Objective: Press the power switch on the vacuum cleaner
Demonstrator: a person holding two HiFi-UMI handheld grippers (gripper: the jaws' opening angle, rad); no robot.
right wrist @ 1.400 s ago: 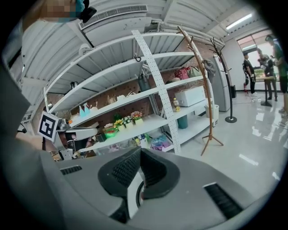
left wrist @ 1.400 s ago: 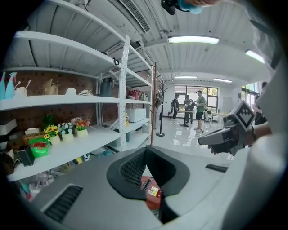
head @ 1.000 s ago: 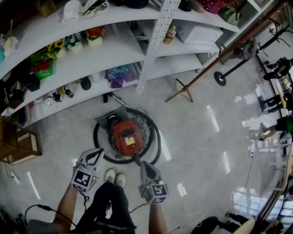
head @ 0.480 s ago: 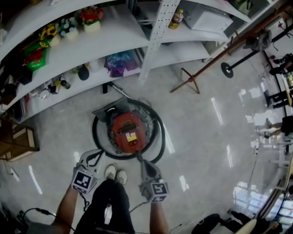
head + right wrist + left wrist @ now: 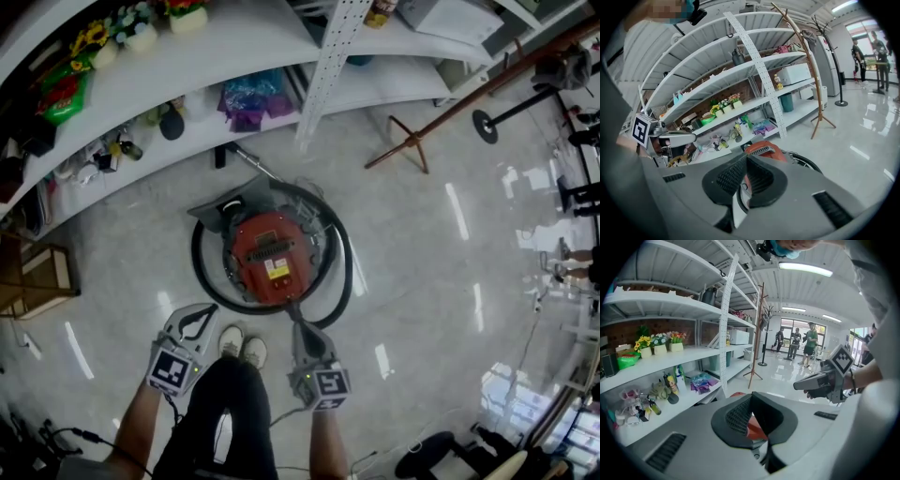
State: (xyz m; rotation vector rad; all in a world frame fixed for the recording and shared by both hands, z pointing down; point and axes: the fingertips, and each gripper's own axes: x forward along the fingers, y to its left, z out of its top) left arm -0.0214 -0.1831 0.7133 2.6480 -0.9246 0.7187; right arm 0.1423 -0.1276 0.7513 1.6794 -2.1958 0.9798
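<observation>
Glossy grey floor point(image 5: 422, 281) fills most of the head view and lies bare to the right and lower right of centre. White shelving point(image 5: 234, 56) bounds it across the top, and its front edge curves from the left side to the upper right. A wooden coat stand point(image 5: 412, 141) has its feet at upper right, and a wooden crate point(image 5: 37, 281) sits at the left edge.

The vacuum cleaner point(image 5: 272, 258), a red canister, lies on the floor at centre. Its long axis runs roughly up and down the frame, grille end toward the shelving, yellow label toward the person. Its black hose point(image 5: 197, 272) rings it.

The left gripper point(image 5: 212, 309) hangs lower left of the ring, clear of it. The right gripper point(image 5: 298, 324) points at the ring's lower edge; whether it touches is unclear. Both have their tips together, gripping nothing. The person's shoes point(image 5: 242, 345) stand just below the hose.
</observation>
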